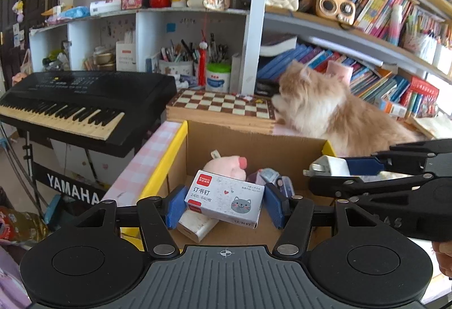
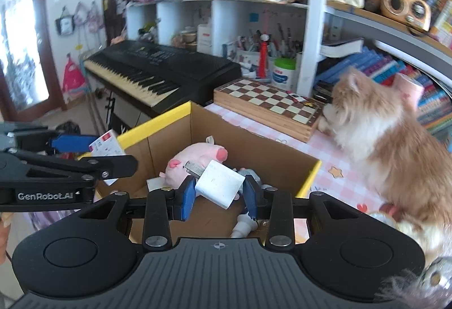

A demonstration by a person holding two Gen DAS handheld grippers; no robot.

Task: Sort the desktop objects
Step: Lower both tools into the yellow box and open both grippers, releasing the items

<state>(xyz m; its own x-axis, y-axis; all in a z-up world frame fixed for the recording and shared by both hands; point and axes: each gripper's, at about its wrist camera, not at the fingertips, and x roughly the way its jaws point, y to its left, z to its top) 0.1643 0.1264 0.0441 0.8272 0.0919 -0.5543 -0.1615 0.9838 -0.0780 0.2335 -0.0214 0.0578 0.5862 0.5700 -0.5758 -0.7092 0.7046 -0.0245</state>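
Your left gripper [image 1: 225, 203] squeezes the staple box [image 1: 224, 199] and your right gripper [image 2: 219, 190] squeezes the white plug [image 2: 219, 184] above the cardboard box [image 2: 169, 118], ready to drop them in.

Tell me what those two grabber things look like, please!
Both are black plastic. The left gripper and the right gripper each have two blue pads on black fingers, joined by linkage bars with silver rivets. Behind sit two round black discs and a ribbed grey plate with a small crosshair mark. White "GenRobot.AI" lettering shows on the left one's side. No cables or sleeves show.
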